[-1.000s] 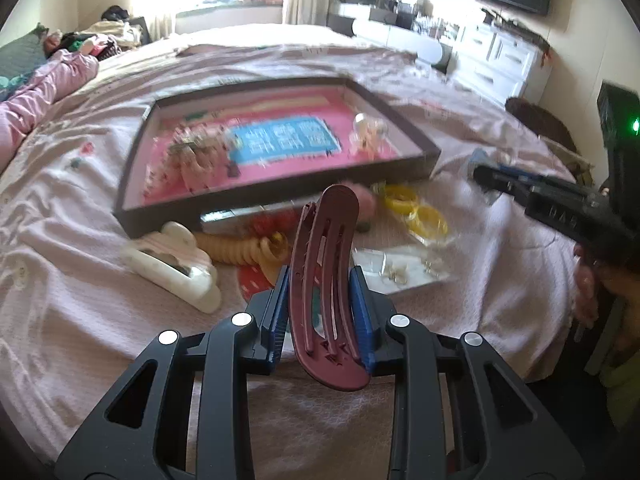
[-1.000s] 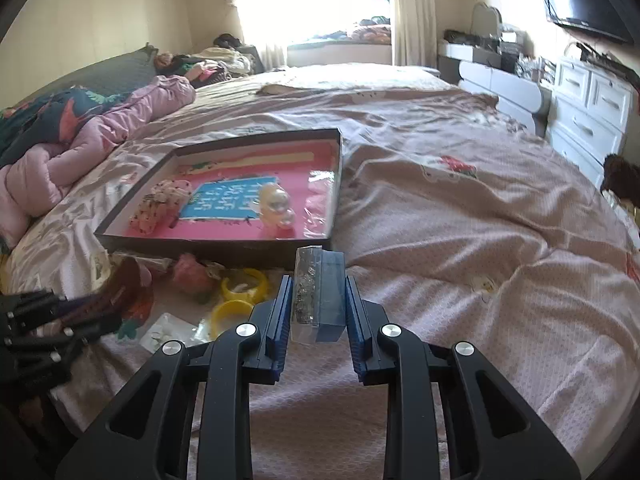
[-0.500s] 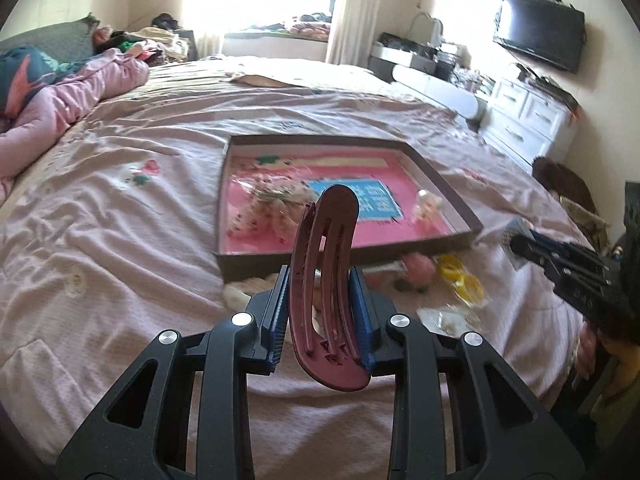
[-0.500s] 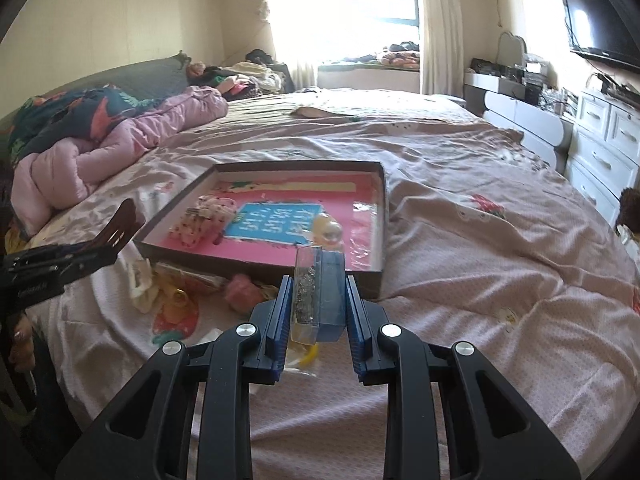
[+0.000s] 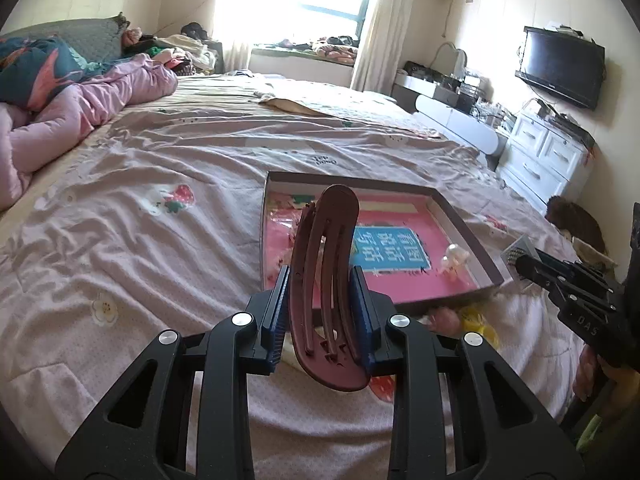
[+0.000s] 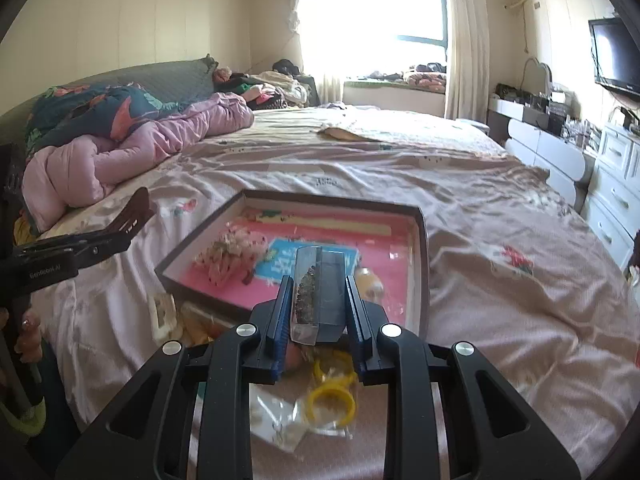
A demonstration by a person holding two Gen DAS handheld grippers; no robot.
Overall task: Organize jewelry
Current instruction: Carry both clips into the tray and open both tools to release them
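Both grippers loaded, held above the pink bedspread (image 6: pixel 500 208). Left gripper (image 5: pixel 322 304) pinches a curved maroon plastic hair clip (image 5: pixel 326 264), upright between its blue pads. Right gripper (image 6: pixel 318 300) clamps a small clear packet on dark card (image 6: pixel 320 292). Shallow dark-rimmed box with pink lining (image 6: pixel 420 248) lies just ahead; yellow rings (image 6: pixel 332 398) on the bed below.

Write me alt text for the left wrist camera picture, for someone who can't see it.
The left gripper is shut on a dark red hair clip, held upright above a pink-sheeted bed. Beyond it lies a shallow box with a pink lining, and the right gripper reaches in from the right edge.
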